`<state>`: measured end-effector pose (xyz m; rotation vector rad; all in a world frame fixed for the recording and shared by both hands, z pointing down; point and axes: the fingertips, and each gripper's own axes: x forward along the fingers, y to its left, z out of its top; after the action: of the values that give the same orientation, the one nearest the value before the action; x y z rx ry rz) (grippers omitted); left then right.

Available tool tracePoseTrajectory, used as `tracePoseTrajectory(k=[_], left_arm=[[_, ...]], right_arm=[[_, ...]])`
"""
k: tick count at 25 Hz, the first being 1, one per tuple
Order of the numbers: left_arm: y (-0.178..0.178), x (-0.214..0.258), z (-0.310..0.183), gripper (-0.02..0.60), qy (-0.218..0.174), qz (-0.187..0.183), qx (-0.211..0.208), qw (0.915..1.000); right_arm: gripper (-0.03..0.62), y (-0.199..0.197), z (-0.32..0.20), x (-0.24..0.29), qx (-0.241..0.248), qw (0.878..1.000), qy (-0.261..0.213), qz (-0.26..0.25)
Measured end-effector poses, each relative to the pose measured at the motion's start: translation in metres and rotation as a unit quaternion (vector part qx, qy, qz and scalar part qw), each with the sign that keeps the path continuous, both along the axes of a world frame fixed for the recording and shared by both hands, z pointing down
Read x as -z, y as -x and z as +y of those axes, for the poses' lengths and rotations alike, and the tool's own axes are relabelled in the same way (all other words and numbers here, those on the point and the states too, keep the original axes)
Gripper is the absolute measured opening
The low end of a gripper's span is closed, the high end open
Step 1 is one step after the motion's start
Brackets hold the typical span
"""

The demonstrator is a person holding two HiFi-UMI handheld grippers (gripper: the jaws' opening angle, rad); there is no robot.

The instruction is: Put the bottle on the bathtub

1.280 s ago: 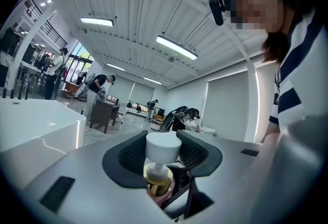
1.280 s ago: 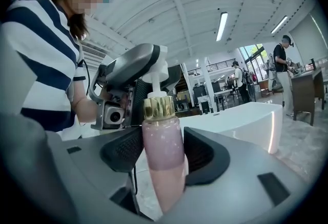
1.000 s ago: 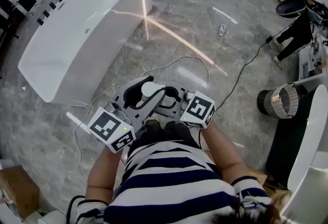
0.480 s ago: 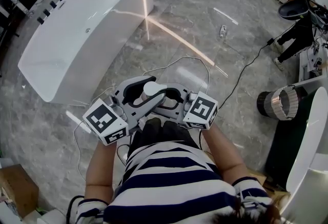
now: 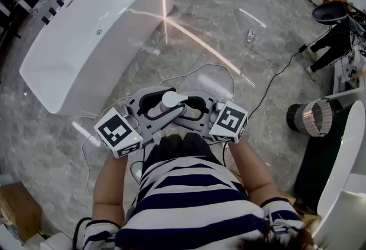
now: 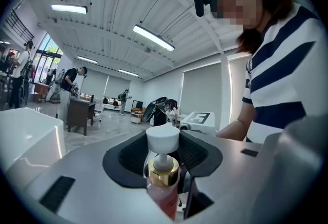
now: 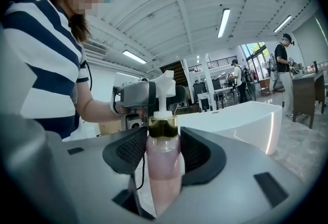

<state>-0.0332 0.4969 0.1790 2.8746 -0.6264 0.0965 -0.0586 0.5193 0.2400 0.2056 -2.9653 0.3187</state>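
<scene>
Pink-filled rigid plastic bottle, probably light and slippery, is best taken by its body. Left gripper fingers are pinching near its collar. Right gripper fingers, just closing, are pressing its body. Bathtub is lying at 11 o'clock.

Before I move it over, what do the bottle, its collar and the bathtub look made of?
The bottle: probably clear plastic; pink liquid shows through. The collar: shiny gold, metal or metallised plastic, unclear which. The bathtub: glossy white, perhaps acrylic or ceramic; a bright light streak reflects off it.
</scene>
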Motion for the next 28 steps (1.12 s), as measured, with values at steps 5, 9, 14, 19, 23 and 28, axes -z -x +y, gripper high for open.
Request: tracePoseTrajectory(k=[5,9,14,19,23,28], left_arm=[[0.008,-0.001,-0.014,0.184,-0.011,-0.017,0.014,0.9997],[0.013,0.002,-0.026,0.184,-0.023,-0.03,0.022,0.9991],[0.02,0.005,-0.04,0.183,-0.027,-0.033,0.027,0.9987],[0.028,0.017,-0.055,0.183,-0.031,-0.024,0.034,0.9987],[0.028,0.025,-0.061,0.184,-0.032,-0.015,0.028,0.999],[0.029,0.028,-0.064,0.184,-0.028,-0.01,0.02,0.9994]], right_arm=[[0.194,0.003,-0.017,0.011,-0.016,1.0,0.001,-0.022],[0.175,0.008,-0.028,0.017,-0.009,0.999,-0.029,-0.015],[0.177,0.009,-0.042,0.015,-0.031,0.998,-0.034,-0.053],[0.232,0.016,-0.052,-0.009,-0.032,0.999,-0.024,-0.014],[0.242,0.024,-0.056,-0.022,-0.037,0.999,-0.013,0.0],[0.23,0.027,-0.062,-0.027,-0.047,0.999,-0.017,0.007]])
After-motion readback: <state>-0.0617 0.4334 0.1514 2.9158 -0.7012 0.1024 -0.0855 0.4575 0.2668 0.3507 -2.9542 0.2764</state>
